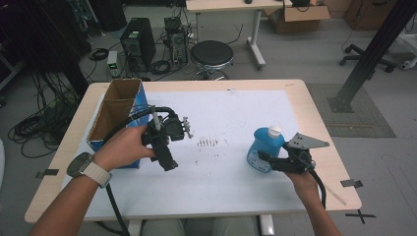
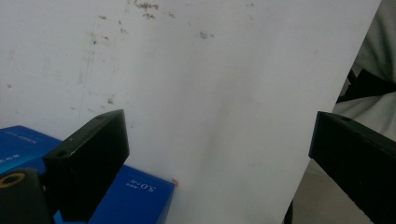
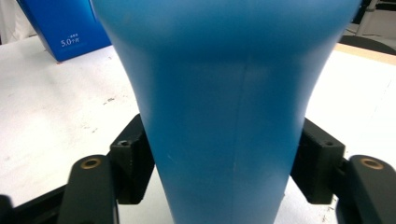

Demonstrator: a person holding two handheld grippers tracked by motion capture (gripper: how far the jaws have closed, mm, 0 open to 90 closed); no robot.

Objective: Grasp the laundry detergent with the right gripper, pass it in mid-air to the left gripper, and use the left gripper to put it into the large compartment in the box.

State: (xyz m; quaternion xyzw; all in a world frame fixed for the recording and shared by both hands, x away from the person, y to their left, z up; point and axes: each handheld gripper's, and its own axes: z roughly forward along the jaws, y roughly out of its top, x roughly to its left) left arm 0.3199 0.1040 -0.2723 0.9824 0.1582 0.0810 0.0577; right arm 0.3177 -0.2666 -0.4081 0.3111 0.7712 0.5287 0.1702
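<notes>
A blue plastic bottle [image 1: 265,146] with a white cap stands on the white mat [image 1: 221,108] at the right. My right gripper [image 1: 266,159] comes at it from the near side, and both pads press on the bottle's [image 3: 224,93] narrow lower body in the right gripper view. My left gripper [image 1: 166,158] hovers over the mat at the left, beside an open-topped blue carton [image 1: 118,110]. In the left gripper view its jaws stand wide open [image 2: 219,140] with bare mat between them and a corner of the carton [image 2: 135,196] just below.
Dark smudges [image 1: 207,142] mark the mat's middle. The wooden table edge [image 1: 324,128] rims the mat. Beyond the table are a black stool [image 1: 211,54], computer towers [image 1: 137,42] and floor cables. A black post [image 1: 373,49] slants at the right.
</notes>
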